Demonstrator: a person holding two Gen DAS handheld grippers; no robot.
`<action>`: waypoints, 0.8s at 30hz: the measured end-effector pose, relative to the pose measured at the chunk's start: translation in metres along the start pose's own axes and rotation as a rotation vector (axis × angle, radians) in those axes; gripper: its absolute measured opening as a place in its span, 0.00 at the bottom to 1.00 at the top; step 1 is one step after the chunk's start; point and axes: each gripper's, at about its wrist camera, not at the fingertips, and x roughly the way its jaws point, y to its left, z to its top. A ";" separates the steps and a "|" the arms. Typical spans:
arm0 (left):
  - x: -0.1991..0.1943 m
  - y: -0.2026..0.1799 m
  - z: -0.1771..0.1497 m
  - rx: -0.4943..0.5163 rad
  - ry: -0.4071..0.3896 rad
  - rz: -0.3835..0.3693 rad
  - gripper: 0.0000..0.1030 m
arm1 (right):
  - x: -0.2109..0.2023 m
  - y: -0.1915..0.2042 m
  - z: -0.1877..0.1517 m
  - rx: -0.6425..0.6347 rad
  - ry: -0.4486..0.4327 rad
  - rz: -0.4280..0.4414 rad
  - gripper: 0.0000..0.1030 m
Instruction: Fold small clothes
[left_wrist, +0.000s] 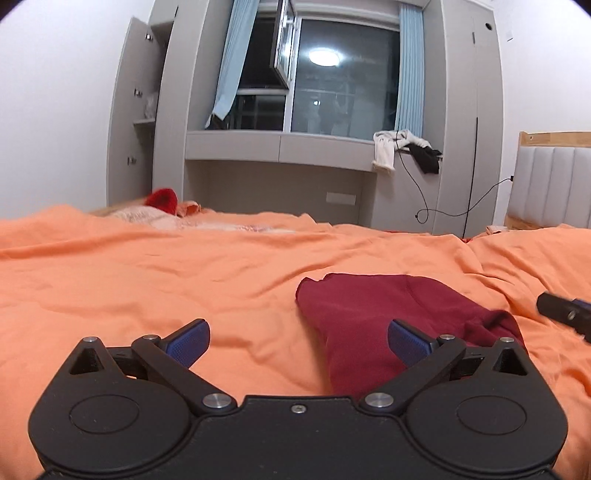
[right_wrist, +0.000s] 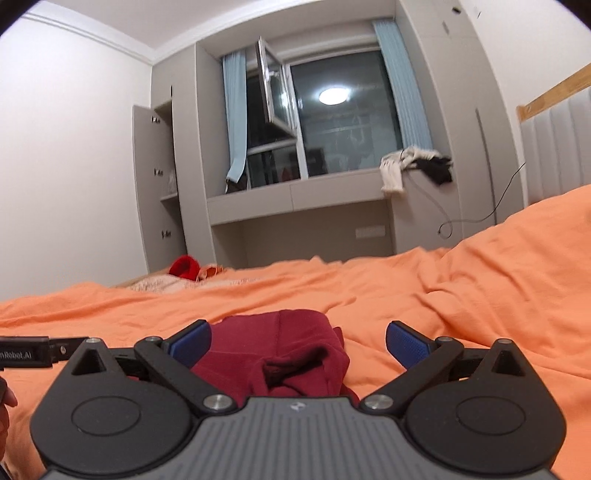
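On the orange bed cover, near the middle of the bed, a dark red garment is laid in a compact, already doubled shape, with one rumpled end turned toward the near side. The left gripper is held with its jaws fully spread; nothing is pinched, and only its right finger is seen over the near left part of the cloth. The right gripper is likewise spread wide and empty, and the red garment is seen between and beyond its fingers, not touched by the pads. The cloth appears to be released after a fold, so the step in hand is judged to be the letting go between folds. For the next move, an edge or corner of the garment must be chosen, probably the loose rumpled end, and both grippers must be lowered onto it and closed before another fold is made. Farther away, at the far left of the bed, a bright red item is seen beside pale cloth.
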 end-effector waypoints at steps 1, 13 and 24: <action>-0.006 0.001 -0.003 -0.003 -0.001 -0.006 0.99 | -0.007 0.002 -0.001 -0.002 -0.011 -0.005 1.00; -0.072 -0.008 -0.038 -0.002 -0.005 -0.089 0.99 | -0.096 0.029 -0.035 -0.018 -0.077 -0.069 1.00; -0.106 -0.010 -0.062 0.044 0.000 -0.092 0.99 | -0.140 0.040 -0.054 -0.038 -0.074 -0.108 1.00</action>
